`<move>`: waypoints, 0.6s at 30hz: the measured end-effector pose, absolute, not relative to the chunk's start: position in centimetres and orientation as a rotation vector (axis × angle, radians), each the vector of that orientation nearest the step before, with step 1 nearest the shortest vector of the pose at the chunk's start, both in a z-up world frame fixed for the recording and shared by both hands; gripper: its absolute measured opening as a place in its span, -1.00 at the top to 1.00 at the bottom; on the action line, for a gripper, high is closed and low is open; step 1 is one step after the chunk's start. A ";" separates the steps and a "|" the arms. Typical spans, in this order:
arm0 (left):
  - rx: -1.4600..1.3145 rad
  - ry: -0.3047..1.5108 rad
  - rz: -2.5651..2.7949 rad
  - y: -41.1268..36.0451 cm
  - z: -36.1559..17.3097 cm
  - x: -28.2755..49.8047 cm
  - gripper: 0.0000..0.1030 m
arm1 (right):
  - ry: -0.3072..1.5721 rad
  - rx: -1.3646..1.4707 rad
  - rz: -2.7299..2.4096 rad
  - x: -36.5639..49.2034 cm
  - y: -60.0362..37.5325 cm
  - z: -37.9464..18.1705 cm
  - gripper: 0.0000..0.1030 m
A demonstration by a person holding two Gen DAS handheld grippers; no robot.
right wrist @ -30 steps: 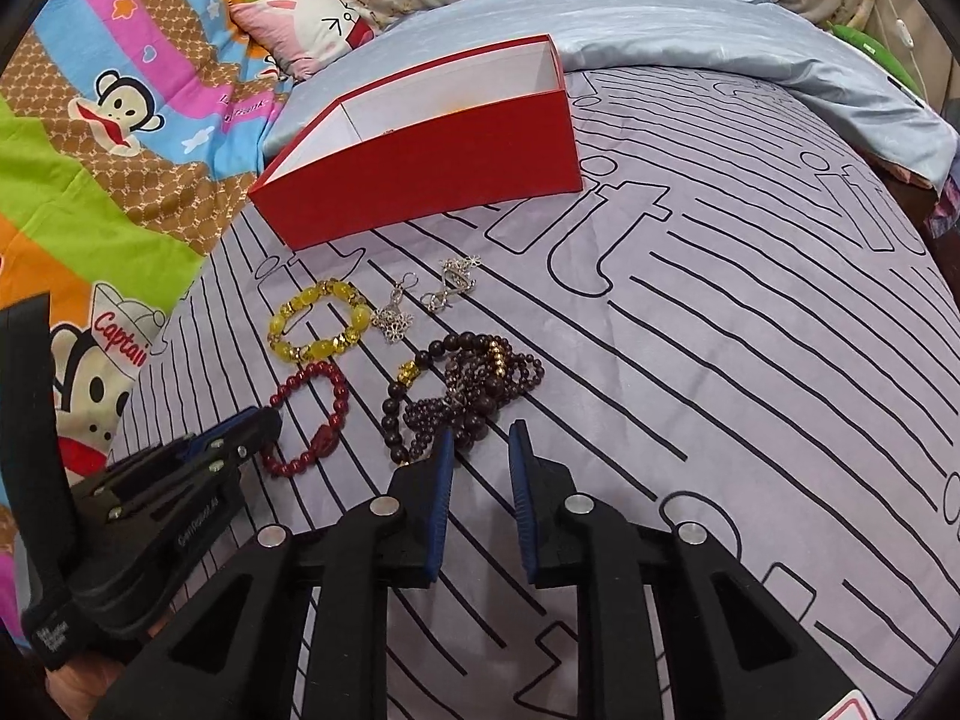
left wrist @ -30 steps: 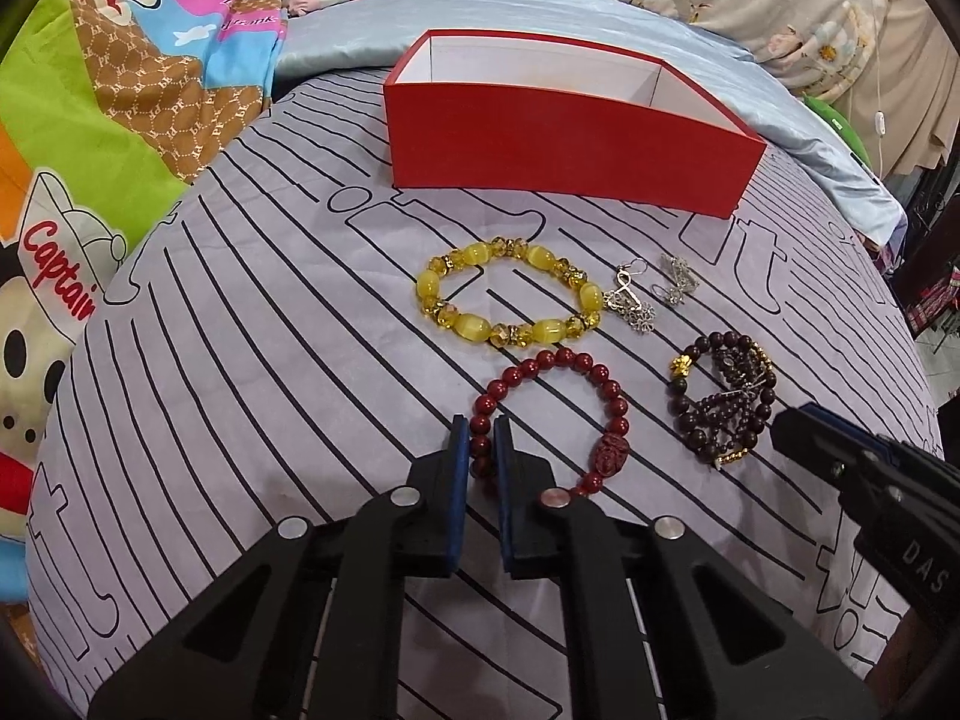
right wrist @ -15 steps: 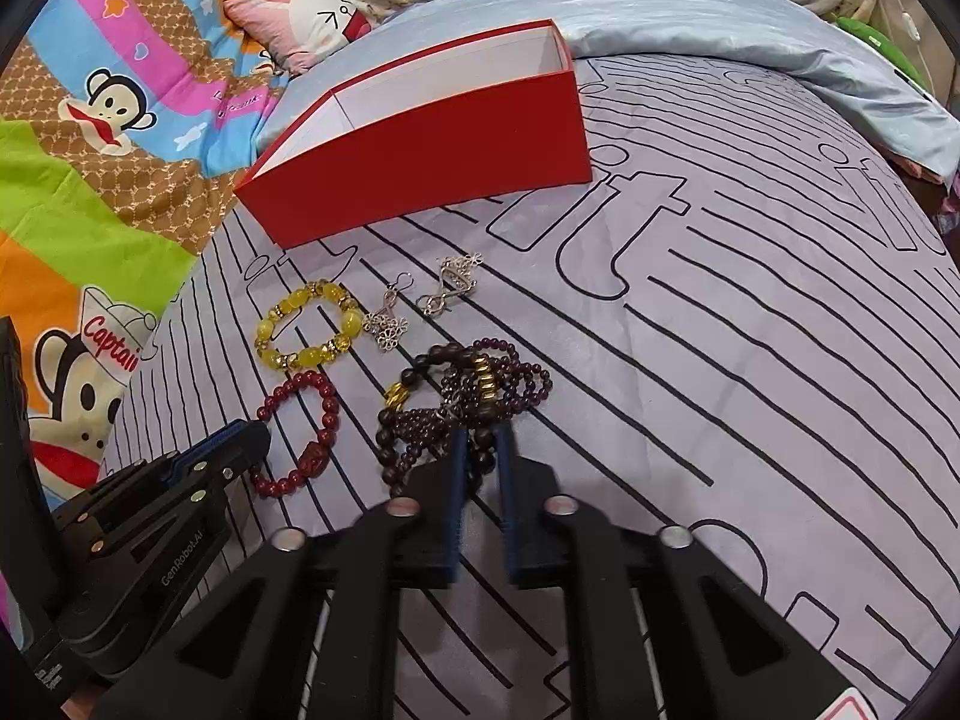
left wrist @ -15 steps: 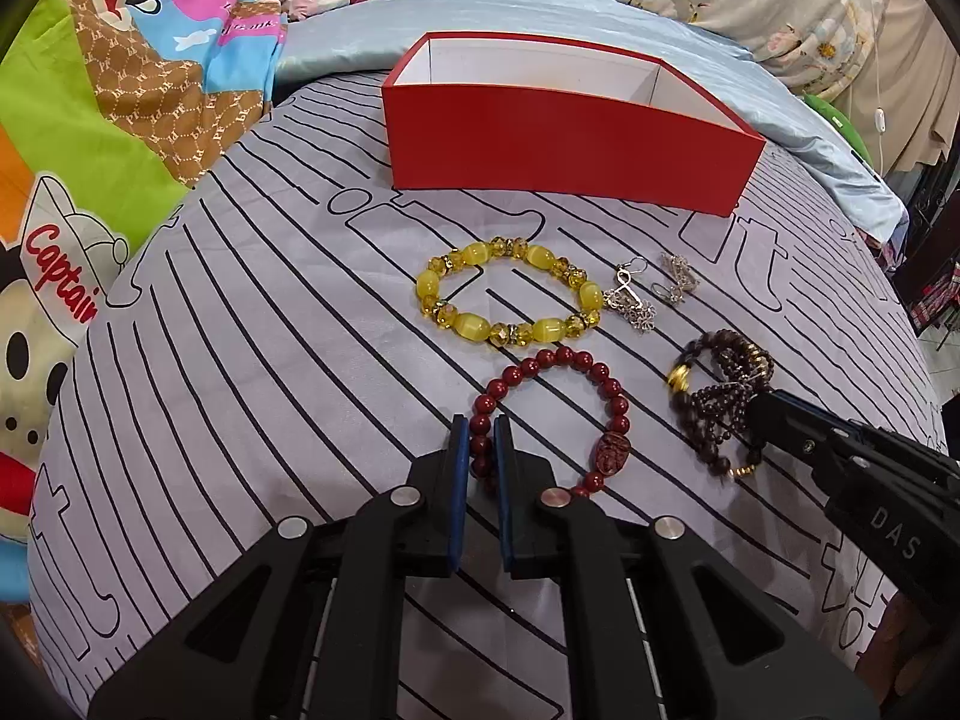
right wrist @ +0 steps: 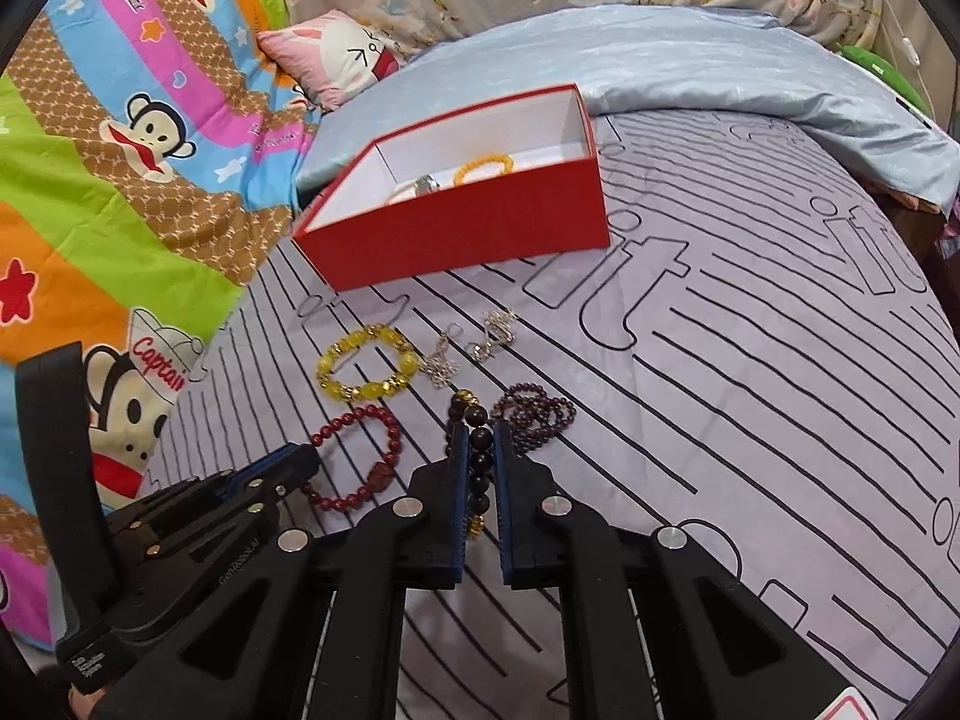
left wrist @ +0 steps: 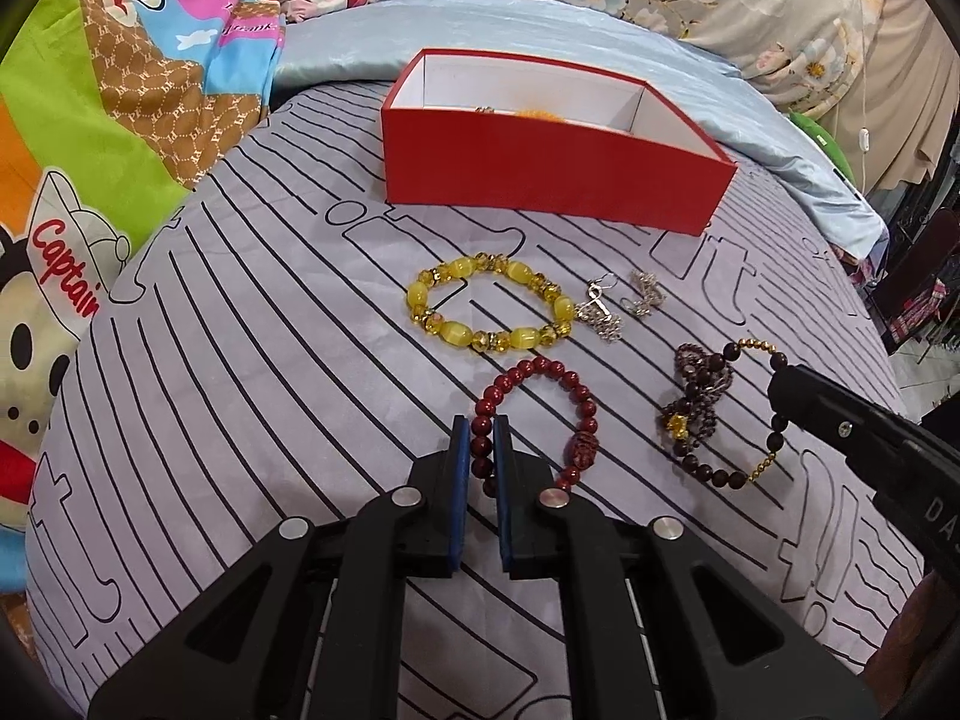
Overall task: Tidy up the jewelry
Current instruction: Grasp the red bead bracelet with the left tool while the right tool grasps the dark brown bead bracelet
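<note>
My left gripper [left wrist: 480, 429] is shut on the near-left beads of a red bead bracelet [left wrist: 555, 375] lying on the striped sheet. My right gripper [right wrist: 480, 438] is shut on a dark bead bracelet [right wrist: 478, 468] with gold beads, lifting and stretching it; it also shows in the left wrist view [left wrist: 729, 471]. A dark purple bead strand [right wrist: 537, 414] trails beside it. A yellow bead bracelet [left wrist: 486, 309] and silver earrings [left wrist: 621, 303] lie beyond. The red box [right wrist: 474, 228] with a white inside holds an orange bracelet [right wrist: 483, 165] and a silver piece [right wrist: 423, 185].
The jewelry lies on a lilac sheet [right wrist: 750, 390] with black lines. A pale blue satin cover [right wrist: 660, 54] lies behind the box. A bright cartoon blanket [right wrist: 120, 180] is on the left, and a rabbit pillow [right wrist: 342, 54] at the back.
My right gripper has closed on the dark bead bracelet and pulled it up and open. Both cameras have risen, so the box's inside shows. My left gripper has stayed on the red bracelet.
</note>
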State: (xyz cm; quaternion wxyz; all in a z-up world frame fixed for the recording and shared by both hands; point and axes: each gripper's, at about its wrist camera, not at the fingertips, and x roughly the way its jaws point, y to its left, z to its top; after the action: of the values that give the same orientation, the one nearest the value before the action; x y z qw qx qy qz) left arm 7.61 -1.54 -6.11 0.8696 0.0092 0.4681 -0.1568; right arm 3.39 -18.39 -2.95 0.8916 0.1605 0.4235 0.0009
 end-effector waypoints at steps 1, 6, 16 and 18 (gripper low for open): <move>0.017 0.974 -0.333 -1.5 -5.8 7.5 0.87 | 0.869 0.333 0.008 3.2 -18.3 -2.5 0.86; 0.001 0.942 -0.356 -1.4 -3.9 6.8 0.87 | 0.828 0.331 0.030 2.5 -17.9 -0.5 0.86; -0.006 0.870 -0.399 -2.0 0.2 5.9 0.87 | 0.757 0.320 0.055 1.7 -17.8 3.0 0.86; -0.001 0.858 -0.408 -2.1 1.1 5.9 0.87 | 0.750 0.314 0.055 1.8 -17.8 3.5 0.86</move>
State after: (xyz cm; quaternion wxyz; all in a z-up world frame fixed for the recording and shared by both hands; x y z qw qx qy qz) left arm 5.88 -2.14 1.06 0.8893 -0.0005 0.4129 -0.1966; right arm 1.79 -17.84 3.46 0.9182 0.1528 0.3646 0.0270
